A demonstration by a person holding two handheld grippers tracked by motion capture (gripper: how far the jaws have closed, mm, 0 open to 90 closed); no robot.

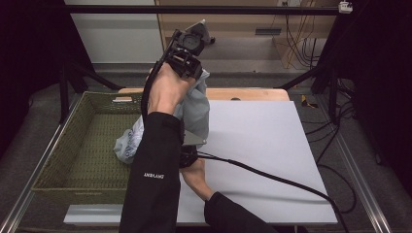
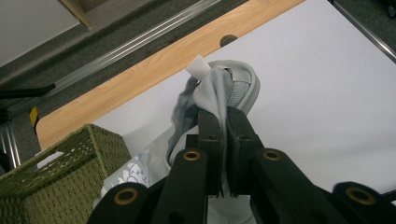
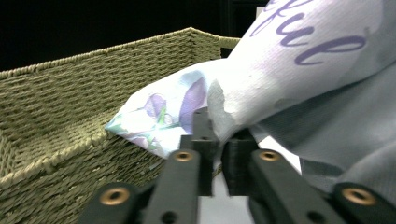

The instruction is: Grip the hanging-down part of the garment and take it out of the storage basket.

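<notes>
Relative to the woven basket (image 1: 82,145):

- The right gripper (image 1: 188,156), just beside the basket's right wall, is largely covered by the person's left sleeve (image 1: 153,170); its jaws cannot be seen there.
- The grey garment (image 1: 194,109) hangs over that wall; its middle is hidden behind the same forearm.
- In the right gripper view the garment's printed lettering (image 3: 303,32) is cut off by the top edge and cannot be read.
- The basket's label (image 1: 122,99) is too small to read.

High view: fixed overhead, faces fwd/down onto table (image 1: 262,145). Gripper views: close-up along own jaws. All three share basket (image 1: 73,145) and cloth (image 1: 197,109).
</notes>
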